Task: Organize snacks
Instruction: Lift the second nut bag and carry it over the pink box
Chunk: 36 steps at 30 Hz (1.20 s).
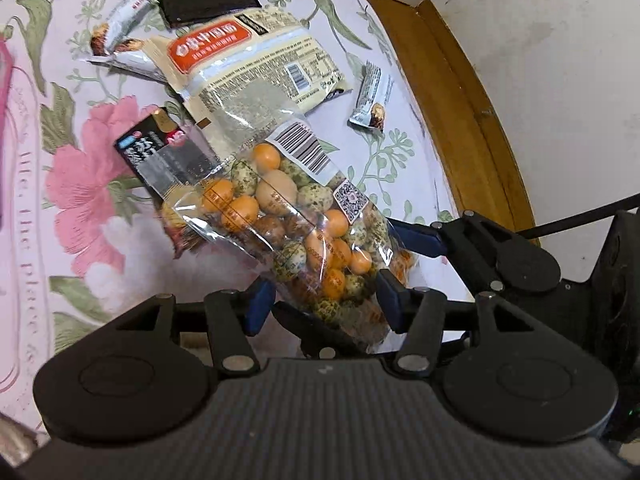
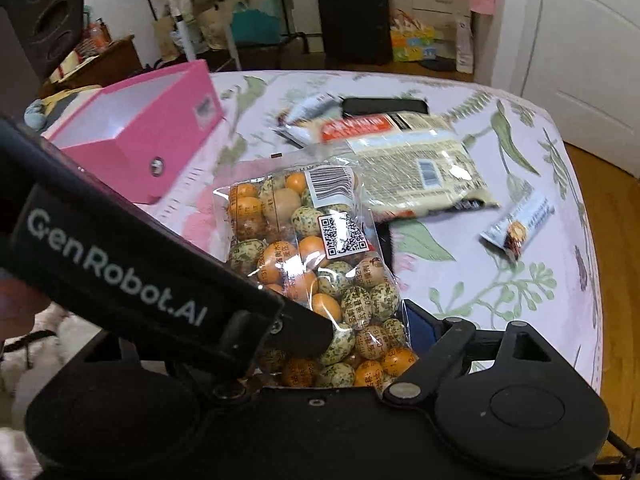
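On the floral bed (image 2: 520,320), my pink box (image 2: 132,140) stands open at far left. Above the cover, my left gripper (image 1: 324,300) clamps the clear bag of coated nuts (image 1: 304,220); my right gripper (image 2: 360,344) stands wide around its lower end.

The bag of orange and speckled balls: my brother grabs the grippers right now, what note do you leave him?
Left gripper: jaws clamped on the near end of the bag.
Right gripper: jaws either side of the same bag; one pad is hidden, so the grip is unclear.
Pink box: open, on the left of the bedspread, no snack visible inside.
Left to do: probably box the bag, cream packet, black packet and small bars.
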Available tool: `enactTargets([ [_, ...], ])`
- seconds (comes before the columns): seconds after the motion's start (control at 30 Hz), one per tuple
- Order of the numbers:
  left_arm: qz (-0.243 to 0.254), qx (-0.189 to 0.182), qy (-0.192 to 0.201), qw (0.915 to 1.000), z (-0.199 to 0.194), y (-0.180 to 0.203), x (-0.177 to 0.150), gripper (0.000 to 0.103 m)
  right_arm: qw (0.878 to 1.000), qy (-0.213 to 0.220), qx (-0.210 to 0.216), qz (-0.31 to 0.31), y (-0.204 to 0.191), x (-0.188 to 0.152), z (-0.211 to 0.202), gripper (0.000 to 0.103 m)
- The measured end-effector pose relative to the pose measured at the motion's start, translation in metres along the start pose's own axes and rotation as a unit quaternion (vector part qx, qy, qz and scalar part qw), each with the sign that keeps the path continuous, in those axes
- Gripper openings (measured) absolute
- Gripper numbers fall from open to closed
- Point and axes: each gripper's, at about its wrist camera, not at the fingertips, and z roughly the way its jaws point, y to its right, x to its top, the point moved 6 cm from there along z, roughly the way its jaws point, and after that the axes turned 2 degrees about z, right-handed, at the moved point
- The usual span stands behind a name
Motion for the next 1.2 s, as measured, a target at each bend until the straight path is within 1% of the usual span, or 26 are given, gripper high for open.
enactTargets([
  [0.17, -0.002, -0.003, 0.017, 0.9998, -0.028, -0.002, -0.002, 0.054, 1.0, -0.008, 0.005, -0.017, -0.024, 0.014, -0.013, 0.089],
  [0.37, -0.009, -0.002, 0.041, 0.9991, -0.065, -0.018, -0.006, 0.054, 0.999, -0.003, 0.007, -0.036, -0.056, 0.031, -0.024, 0.09],
  [0.43, -0.011, -0.001, 0.056, 0.9984, -0.08, -0.026, -0.007, 0.054, 0.999, 0.002, 0.021, -0.039, -0.068, 0.038, -0.026, 0.092],
  [0.5, -0.014, 0.007, 0.073, 0.9972, -0.095, -0.036, -0.008, 0.054, 0.998, 0.0, 0.047, -0.04, -0.081, 0.047, -0.027, 0.092],
  [0.6, -0.023, 0.015, 0.099, 0.9947, -0.118, -0.056, -0.011, 0.054, 0.995, -0.001, 0.066, -0.068, -0.104, 0.059, -0.023, 0.093],
  [0.67, -0.034, 0.022, 0.113, 0.9928, -0.129, -0.073, -0.016, 0.054, 0.991, -0.009, 0.074, -0.109, -0.125, 0.067, -0.014, 0.093],
  [0.73, -0.057, 0.021, 0.124, 0.9904, -0.138, -0.094, -0.02, 0.054, 0.987, -0.017, 0.084, -0.134, -0.141, 0.074, -0.004, 0.093],
  [0.83, -0.084, 0.017, 0.151, 0.9848, -0.157, -0.127, -0.02, 0.054, 0.98, -0.012, 0.1, -0.172, -0.166, 0.094, 0.011, 0.092],
  [0.97, -0.118, -0.004, 0.181, 0.9764, -0.179, -0.174, -0.014, 0.054, 0.964, -0.002, 0.112, -0.242, -0.2, 0.123, 0.029, 0.091],
  [1.07, -0.151, -0.022, 0.205, 0.9668, -0.196, -0.214, -0.011, 0.054, 0.953, 0.01, 0.132, -0.273, -0.223, 0.144, 0.046, 0.091],
  [1.13, -0.162, -0.023, 0.216, 0.9625, -0.203, -0.234, -0.007, 0.054, 0.944, 0.019, 0.138, -0.299, -0.239, 0.154, 0.055, 0.091],
  [1.2, -0.177, -0.018, 0.22, 0.959, -0.206, -0.254, -0.002, 0.054, 0.936, 0.015, 0.136, -0.324, -0.254, 0.167, 0.067, 0.092],
])
